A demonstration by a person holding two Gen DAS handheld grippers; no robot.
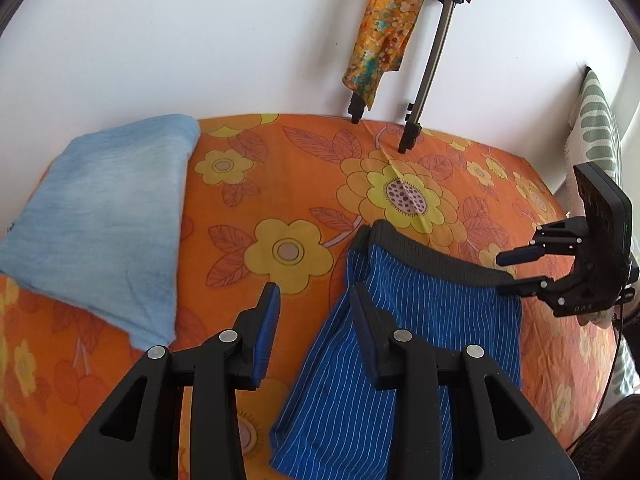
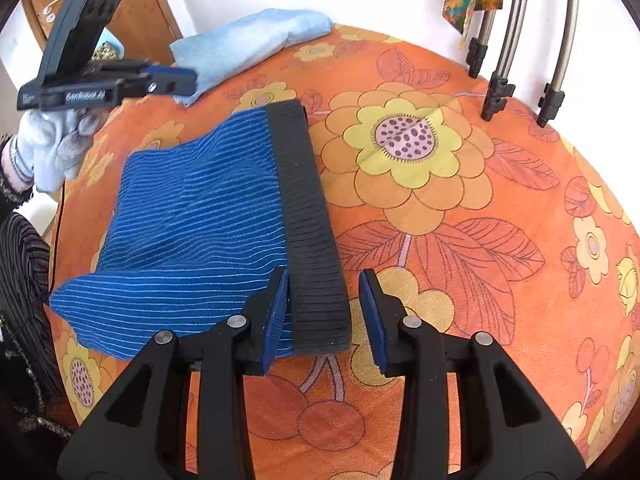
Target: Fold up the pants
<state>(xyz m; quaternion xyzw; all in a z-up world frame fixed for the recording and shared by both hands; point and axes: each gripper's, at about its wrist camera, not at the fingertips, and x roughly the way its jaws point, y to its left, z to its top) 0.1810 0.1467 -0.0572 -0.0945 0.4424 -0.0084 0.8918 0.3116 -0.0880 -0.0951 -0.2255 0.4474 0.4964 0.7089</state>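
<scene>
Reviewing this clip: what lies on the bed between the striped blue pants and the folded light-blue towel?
Only bare flowered bedsheet. In the left wrist view, nothing sits between the pants and the towel; the right wrist view shows the same orange stretch.

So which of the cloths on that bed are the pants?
Start from the orange flowered bedsheet. The pants lie flat on it, next to the big yellow flower. They are deep blue with thin pale stripes and a dark ribbed waistband, unlike the plain light blue towel folded farther back.

- The blue pinstriped pants (image 1: 400, 360) run out under the left gripper's black frame and the lower picture edge.
- The grey metal tripod legs (image 2: 516, 40) are cut off at the top.
- The motion-blurred left gripper (image 2: 188, 80) hides its jaw gap.
</scene>
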